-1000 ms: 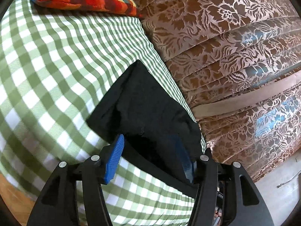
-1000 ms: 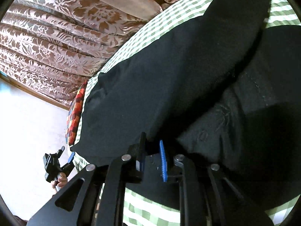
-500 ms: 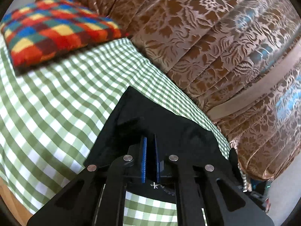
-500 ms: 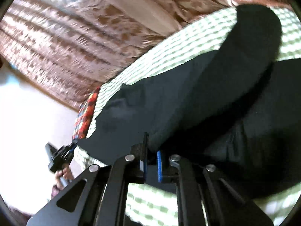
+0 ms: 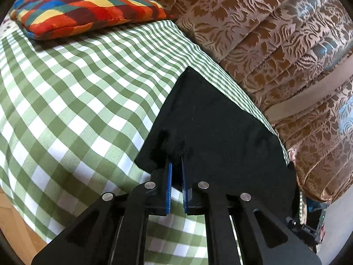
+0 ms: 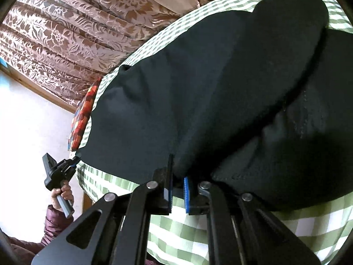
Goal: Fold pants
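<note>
Jaws, left gripper (image 5: 175,165): were open | now pinch pants (image 5: 216,132)

You've got plain black fabric pants (image 5: 211,128), no print. Under them is a green-and-white gingham bedsheet (image 5: 72,92). The square patchwork cushion (image 5: 86,4) is red, orange, yellow, blue and teal. The pleated curtain (image 5: 275,37) is brown floral on tan, with patches of blue sheen. Both your black-framed grippers, left (image 5: 175,165) and right (image 6: 177,172), have blue pads (image 5: 168,187).
</note>
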`<act>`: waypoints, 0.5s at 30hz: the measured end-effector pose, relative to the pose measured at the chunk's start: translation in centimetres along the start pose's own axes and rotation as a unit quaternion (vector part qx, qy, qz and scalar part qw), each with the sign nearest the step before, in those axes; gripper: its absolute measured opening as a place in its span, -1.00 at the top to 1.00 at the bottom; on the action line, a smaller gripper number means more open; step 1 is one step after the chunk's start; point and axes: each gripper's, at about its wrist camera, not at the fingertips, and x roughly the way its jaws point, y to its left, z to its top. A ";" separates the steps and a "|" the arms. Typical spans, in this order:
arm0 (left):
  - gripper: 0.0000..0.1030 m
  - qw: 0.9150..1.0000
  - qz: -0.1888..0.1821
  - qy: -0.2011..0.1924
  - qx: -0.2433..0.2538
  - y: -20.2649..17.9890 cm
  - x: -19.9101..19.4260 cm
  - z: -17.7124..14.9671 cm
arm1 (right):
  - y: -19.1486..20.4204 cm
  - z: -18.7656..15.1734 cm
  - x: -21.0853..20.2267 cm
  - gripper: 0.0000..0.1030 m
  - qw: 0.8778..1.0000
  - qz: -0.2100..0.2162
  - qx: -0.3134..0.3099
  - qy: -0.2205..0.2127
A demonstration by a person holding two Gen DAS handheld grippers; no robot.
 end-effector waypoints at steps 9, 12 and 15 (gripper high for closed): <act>0.19 0.995 0.076 -0.063 0.011 -0.9 -4.0 0.2 | 1.8 -0.2 -3.3 0.17 0.995 0.025 -0.072 0.059; 0.19 0.994 0.046 -0.070 0.067 -4.4 -3.5 0.2 | 3.4 1.3 -4.6 0.06 0.994 0.044 -0.095 0.044; 0.19 0.988 0.020 -0.054 0.142 -9.0 -1.3 -0.1 | 5.0 4.2 -3.5 0.06 0.992 0.085 -0.089 0.030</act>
